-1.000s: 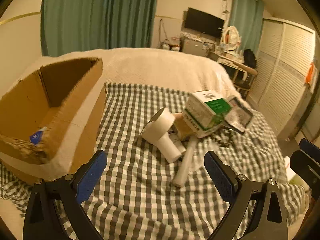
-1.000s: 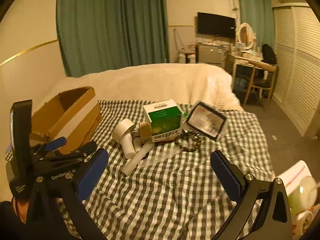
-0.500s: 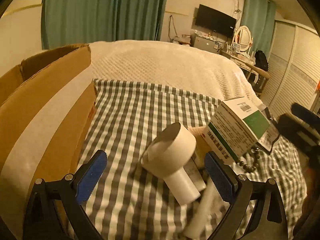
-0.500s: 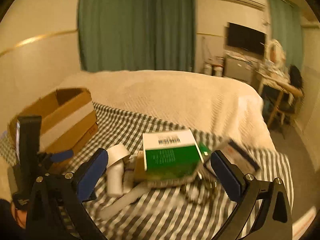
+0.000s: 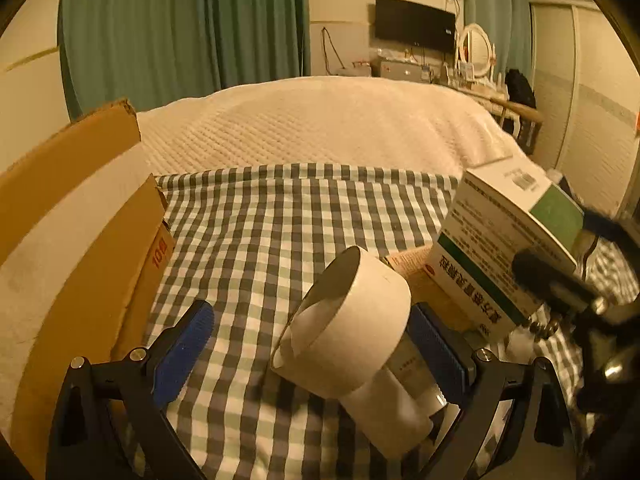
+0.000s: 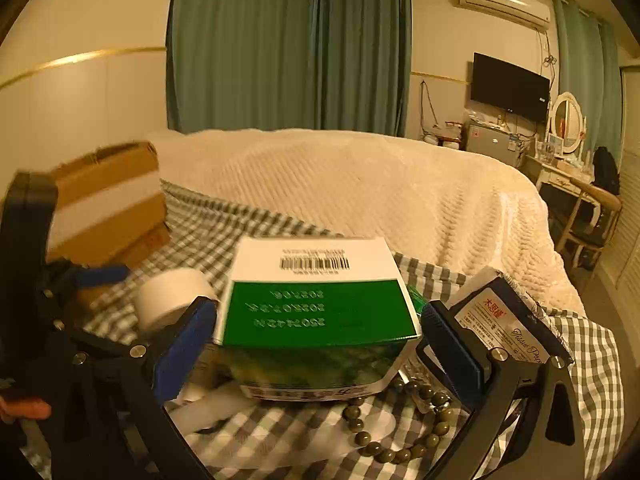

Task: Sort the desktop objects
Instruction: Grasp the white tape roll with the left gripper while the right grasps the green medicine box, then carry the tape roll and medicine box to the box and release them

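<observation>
Two handheld tools work a cluttered checked cloth (image 5: 256, 240) spread over a bed. Nearest the left wrist camera, the left tool (image 5: 312, 344) is spread wide, its blue pads (image 5: 182, 350) flanking a white tape roll (image 5: 352, 328) that lies tilted on the cloth; the right-hand pad sits just beside the roll, the other well apart from it. A white cylinder (image 5: 384, 412) lies under the roll at 5 o'clock. At 2 o'clock from the roll, the green-and-white carton (image 5: 500, 248) leans across smaller packets. A cardboard box (image 5: 76, 240) with a white band stands at 9 o'clock, at the cloth's left edge.

In the right wrist view, the right tool (image 6: 316, 344) is also spread, its pads (image 6: 450, 354) either side of the carton (image 6: 320, 312); whether they touch it cannot be told. A string of green beads (image 6: 396, 432) lies on the cloth below the carton at 5 o'clock. A tissue pack (image 6: 508, 328) rests just beyond the right pad at 3 o'clock, the tape roll (image 6: 172, 296) at 9 o'clock. Farther back lie a cream bedspread (image 6: 360, 184), green curtains (image 6: 288, 44) and a wall television (image 6: 510, 86).
</observation>
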Available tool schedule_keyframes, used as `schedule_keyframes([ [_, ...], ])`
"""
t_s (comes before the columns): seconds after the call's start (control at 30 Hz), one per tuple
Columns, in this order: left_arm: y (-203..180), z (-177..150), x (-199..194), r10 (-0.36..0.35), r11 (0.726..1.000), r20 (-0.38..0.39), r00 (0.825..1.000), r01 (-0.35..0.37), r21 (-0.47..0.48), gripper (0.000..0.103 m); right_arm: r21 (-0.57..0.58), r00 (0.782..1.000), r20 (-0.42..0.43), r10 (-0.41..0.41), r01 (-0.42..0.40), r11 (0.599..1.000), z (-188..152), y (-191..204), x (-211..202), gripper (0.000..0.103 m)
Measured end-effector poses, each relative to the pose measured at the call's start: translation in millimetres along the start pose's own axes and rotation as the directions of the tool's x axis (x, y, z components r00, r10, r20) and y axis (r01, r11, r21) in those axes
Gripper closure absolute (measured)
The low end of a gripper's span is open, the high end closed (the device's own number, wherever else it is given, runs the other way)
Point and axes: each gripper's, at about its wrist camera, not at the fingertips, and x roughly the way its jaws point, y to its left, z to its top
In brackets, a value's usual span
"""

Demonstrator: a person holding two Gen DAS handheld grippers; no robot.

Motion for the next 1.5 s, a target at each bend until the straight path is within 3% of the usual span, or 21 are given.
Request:
schedule_keyframes([
  [0.13, 8.5, -4.5, -2.8, -0.020, 0.999, 0.009, 1.000, 0.020, -0.032, 0.009, 0.023, 0.999, -0.036, 0.013, -0.012, 1.000, -3.2, -1.1, 10.4, 0.000],
  [0.23, 8.1, -2.4, -7.1, -0.054, 0.998, 0.004, 0.999, 0.054, -0.029, 0.024, 0.032, 0.999, -0.032, 0.028, -0.027, 0.999, -2.7, -0.1, 9.1, 0.001],
  [0.33, 3.0, 2.1, -8.5, -0.090, 0.996, -0.002, 0.996, 0.090, -0.013, 0.047, 0.081, 0.998, -0.033, 0.053, -0.050, 0.995, -1.8, -4.3, 7.0, 0.002],
  [0.37, 2.6, 3.8, -8.1, -0.100, 0.995, -0.004, 0.995, 0.100, -0.012, 0.060, 0.085, 0.998, -0.034, 0.058, -0.055, 0.995, -1.5, -4.5, 6.1, 0.008],
  [0.67, 12.6, 10.4, -19.6, -0.094, 0.995, -0.013, 0.995, 0.093, -0.042, 0.069, 0.076, 0.998, -0.053, 0.041, -0.037, 0.996, -2.6, -3.8, 4.4, 0.010],
  [0.9, 19.1, 23.4, -50.6, -0.029, 0.999, 0.012, 1.000, 0.030, -0.046, 0.070, 0.119, 0.998, -0.058, 0.032, -0.025, 0.993, -4.3, -12.3, 5.6, 0.011],
  [1.1, 18.9, 28.8, -80.0, -0.022, 0.999, 0.009, 1.000, 0.022, -0.046, 0.072, 0.141, 0.999, -0.050, 0.009, -0.002, 0.990, 3.3, -18.7, -6.9, 0.011],
  [1.37, 12.0, 23.6, -115.6, -0.123, 0.991, 0.030, 0.992, 0.125, -0.054, 0.073, 0.125, 0.998, -0.028, -0.058, 0.061, 0.990, 15.4, -1.7, -80.6, 0.011],
  [1.5, 15.1, 18.0, -133.3, -0.183, 0.979, 0.035, 0.982, 0.186, -0.087, 0.074, 0.226, 0.993, -0.117, -0.029, 0.055, 0.973, -9.1, 6.4, -127.4, 0.011],
])
